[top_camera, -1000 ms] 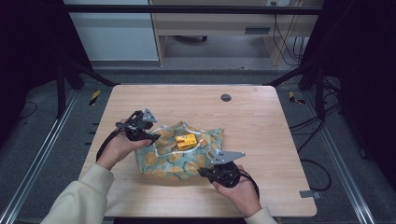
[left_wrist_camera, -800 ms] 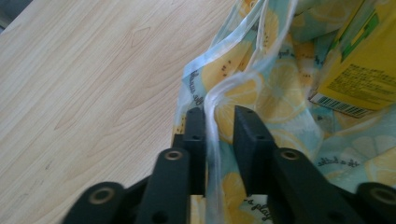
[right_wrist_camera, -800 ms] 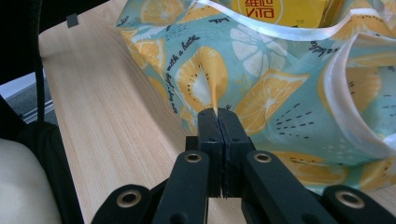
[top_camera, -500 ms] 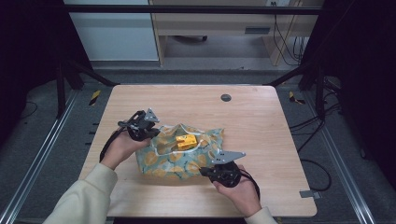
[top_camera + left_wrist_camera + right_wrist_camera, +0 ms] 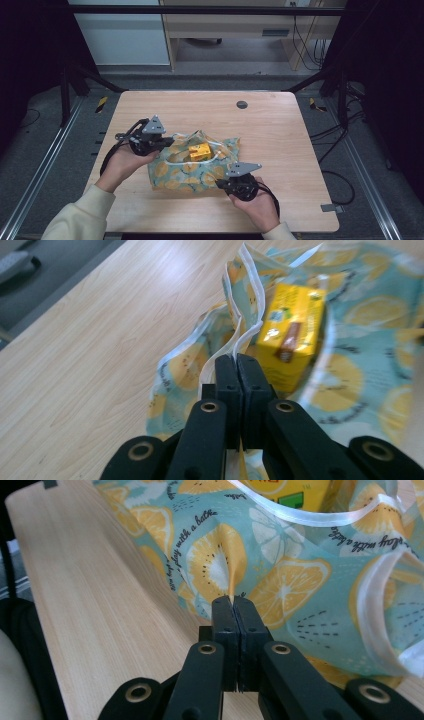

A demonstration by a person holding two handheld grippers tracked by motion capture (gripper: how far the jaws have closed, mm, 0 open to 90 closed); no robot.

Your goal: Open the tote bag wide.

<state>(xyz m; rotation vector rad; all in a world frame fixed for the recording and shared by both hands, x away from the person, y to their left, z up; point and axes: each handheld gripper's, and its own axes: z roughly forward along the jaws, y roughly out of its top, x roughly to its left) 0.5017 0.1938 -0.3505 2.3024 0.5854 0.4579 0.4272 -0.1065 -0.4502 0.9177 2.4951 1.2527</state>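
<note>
- We counted one lemon-print bag (image 5: 192, 167), one yellow carton (image 5: 199, 151) and two hand-held grippers on the table (image 5: 280, 130).
- The left gripper (image 5: 167, 142) had its jaws pressed together on the bag's white-trimmed rim; the left gripper view showed that rim (image 5: 239, 335) standing up in a fold from between the jaws (image 5: 235, 365).
- The right gripper (image 5: 223, 183) was likewise pinched shut, on a pleat of the bag's printed fabric (image 5: 231, 575) at the near edge.
- The bag lay flat near the middle of the table, a little toward our side, its long axis running across the table from left to right, with the open mouth turned up and to the far side.
- The carton sat in the bag's mouth, just beyond the left gripper's tips, its long axis slanting from near left to far right; in the left gripper view its face (image 5: 292, 330) appeared blurred.
- The surface was a light wooden tabletop with rounded corners and one dark round cap (image 5: 242, 104) near its far edge.
- Around it we saw a grey floor (image 5: 240, 82), black frame legs (image 5: 67, 90), loose cables (image 5: 345, 175) to the right and pale cabinets (image 5: 120, 37) behind.
</note>
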